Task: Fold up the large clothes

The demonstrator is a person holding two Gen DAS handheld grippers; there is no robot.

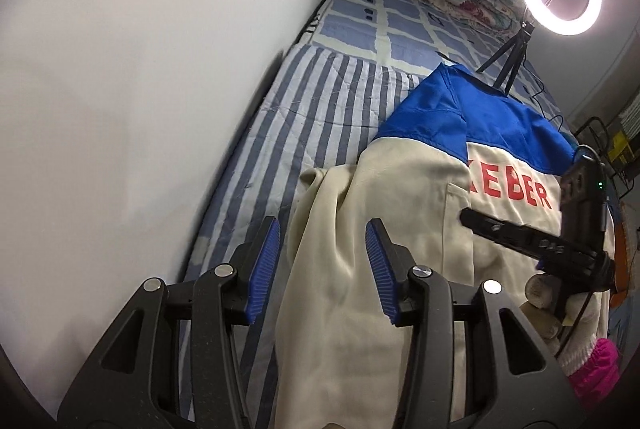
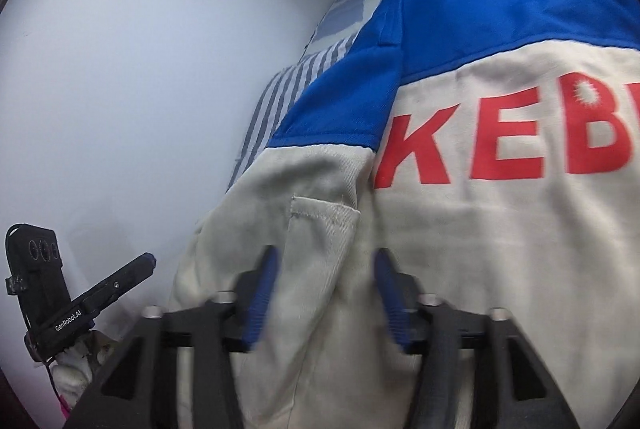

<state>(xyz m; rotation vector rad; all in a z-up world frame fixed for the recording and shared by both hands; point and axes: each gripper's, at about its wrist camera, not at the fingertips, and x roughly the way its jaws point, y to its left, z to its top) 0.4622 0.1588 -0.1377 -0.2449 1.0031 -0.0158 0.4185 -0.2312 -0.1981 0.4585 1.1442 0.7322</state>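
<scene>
Each handheld gripper was a black plastic frame with triangular cut-outs and round silver screw heads along its arms. The left gripper (image 1: 322,269), filling the lower part of the left wrist view, carried two ribbed blue rubber pads (image 1: 264,265) on its fingers. The right gripper (image 2: 324,297), across the bottom of the right wrist view, had the same blue pads (image 2: 262,299), blurred. At that view's lower left, the other gripper's black body bore white "GenRobot.AI" lettering. A white knitted glove (image 1: 576,325) and a bright pink sleeve cuff (image 1: 596,373) showed at the left wrist view's lower right, with a thin black cable (image 1: 576,321) running across the glove.
</scene>
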